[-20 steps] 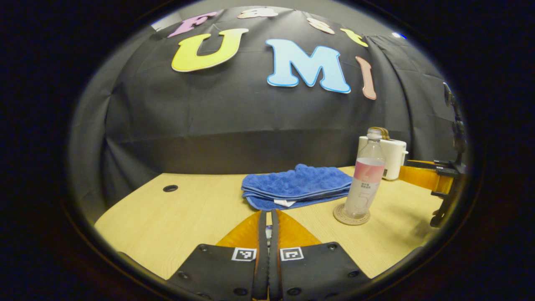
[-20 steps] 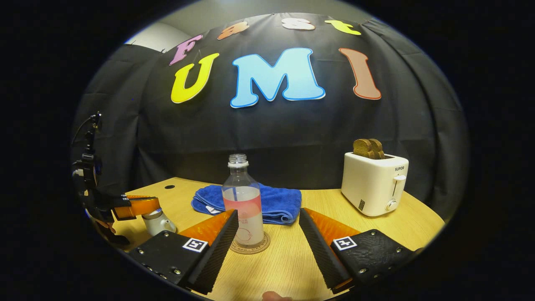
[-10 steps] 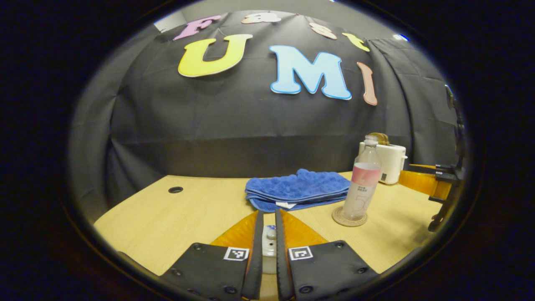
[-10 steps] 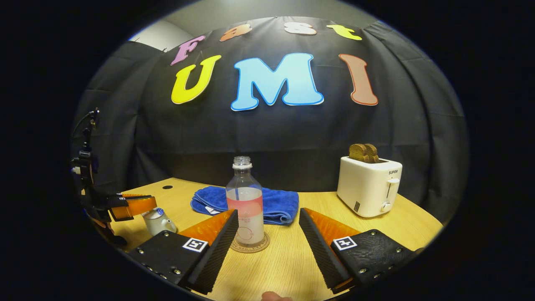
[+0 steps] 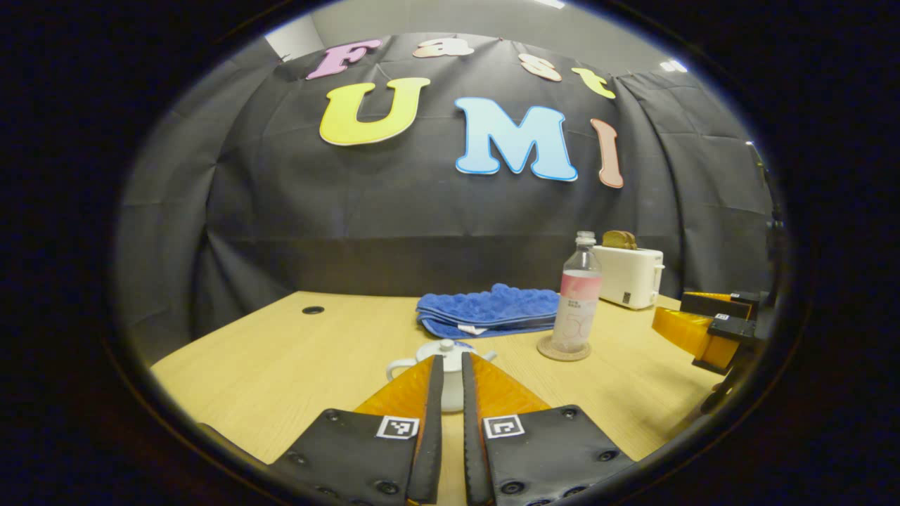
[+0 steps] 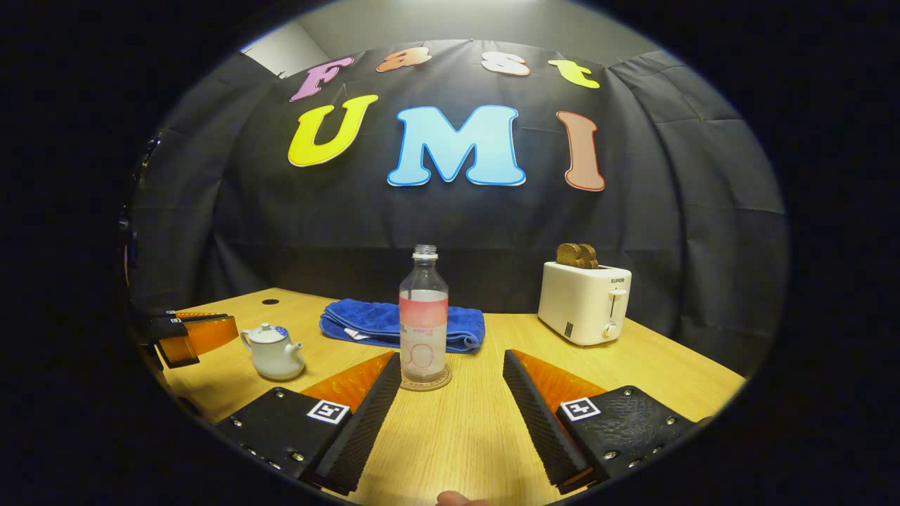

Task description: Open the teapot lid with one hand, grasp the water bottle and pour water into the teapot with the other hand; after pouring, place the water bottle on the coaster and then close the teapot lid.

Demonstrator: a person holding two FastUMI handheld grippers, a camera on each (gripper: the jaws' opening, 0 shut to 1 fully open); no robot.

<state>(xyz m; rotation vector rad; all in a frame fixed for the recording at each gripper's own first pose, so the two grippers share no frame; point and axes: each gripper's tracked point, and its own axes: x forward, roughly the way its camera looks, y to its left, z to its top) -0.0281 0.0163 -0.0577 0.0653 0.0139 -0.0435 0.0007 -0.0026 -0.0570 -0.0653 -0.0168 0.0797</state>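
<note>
With its lid seated, the teapot (image 6: 273, 351) sits near the tabletop's (image 6: 457, 436) left edge, and I judge it small, glazed, slippery and breakable, so I'd pinch the lid's knob (image 5: 445, 345) lightly. My left gripper (image 5: 450, 407) hangs behind it, fingers almost pressed together on nothing. Toward the middle, the water bottle (image 6: 423, 323) stands upright, uncapped, on its coaster (image 6: 425, 383); it looks light and thin-walled, best taken at mid-body. My right gripper (image 6: 450, 404) faces it with fingers spread, holding nothing. Beyond lie a blue towel (image 6: 383, 323) and, toward the right back corner, a toaster (image 6: 585, 302)
</note>
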